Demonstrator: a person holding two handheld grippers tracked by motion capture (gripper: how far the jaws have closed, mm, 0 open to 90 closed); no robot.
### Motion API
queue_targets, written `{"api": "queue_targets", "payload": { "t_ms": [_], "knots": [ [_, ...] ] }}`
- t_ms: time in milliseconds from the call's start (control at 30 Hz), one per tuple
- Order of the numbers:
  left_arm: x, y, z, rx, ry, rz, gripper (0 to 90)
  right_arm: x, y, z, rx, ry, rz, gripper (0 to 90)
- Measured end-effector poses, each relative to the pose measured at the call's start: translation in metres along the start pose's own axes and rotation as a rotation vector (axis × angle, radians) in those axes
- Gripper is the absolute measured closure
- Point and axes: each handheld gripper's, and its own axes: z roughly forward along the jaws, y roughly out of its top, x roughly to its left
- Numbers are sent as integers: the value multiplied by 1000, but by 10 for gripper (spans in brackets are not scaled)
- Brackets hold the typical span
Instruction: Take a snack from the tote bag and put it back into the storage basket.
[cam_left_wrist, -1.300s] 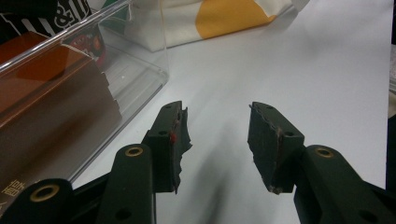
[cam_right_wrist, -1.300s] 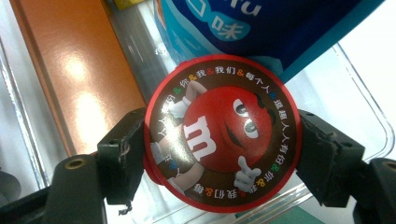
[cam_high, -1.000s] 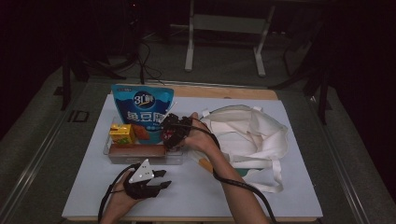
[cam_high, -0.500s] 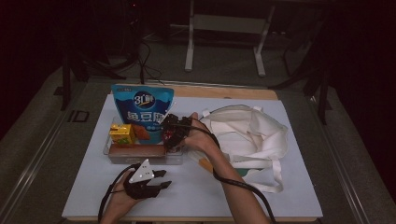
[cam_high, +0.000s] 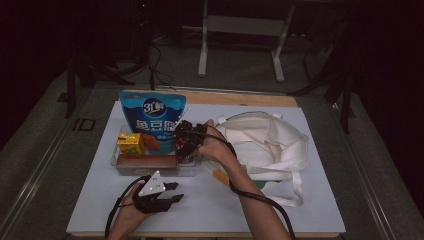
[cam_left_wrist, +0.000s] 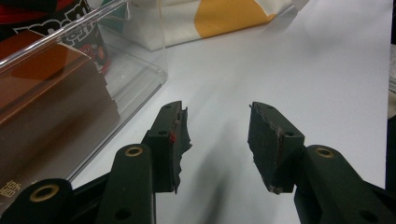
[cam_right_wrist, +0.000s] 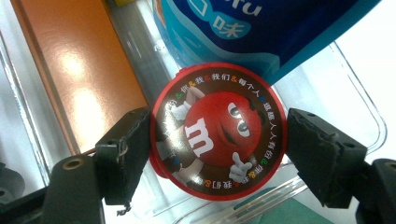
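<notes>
A cream canvas tote bag lies right of the clear plastic bin, where a blue snack pouch and brown box crowd the round red M&M's tin. The right gripper straddles the tin, left jaw touching, right just clear. The left gripper rests released on the white table

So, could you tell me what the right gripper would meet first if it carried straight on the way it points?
Most likely the round red M&M's container, which sits directly between the right gripper's open jaws inside the clear plastic tray; exact depth is unclear.
</notes>
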Motion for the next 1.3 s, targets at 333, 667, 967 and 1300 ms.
{"api": "queue_targets", "payload": {
  "t_ms": [333, 667, 967, 1300],
  "knots": [
    [0, 0, 1, 2, 2, -1, 556, -1, -3, -10, -14, -7, -17, 245],
    [0, 0, 1, 5, 1, 0, 556, -6, -11, -23, -36, -20, -7, 246],
    [-1, 0, 1, 5, 0, 1, 555, -7, -15, -36, -76, -20, -6, 248],
    [0, 0, 1, 3, 5, 1, 555, -8, -19, -53, -130, -19, -12, 251]
  ]
}}
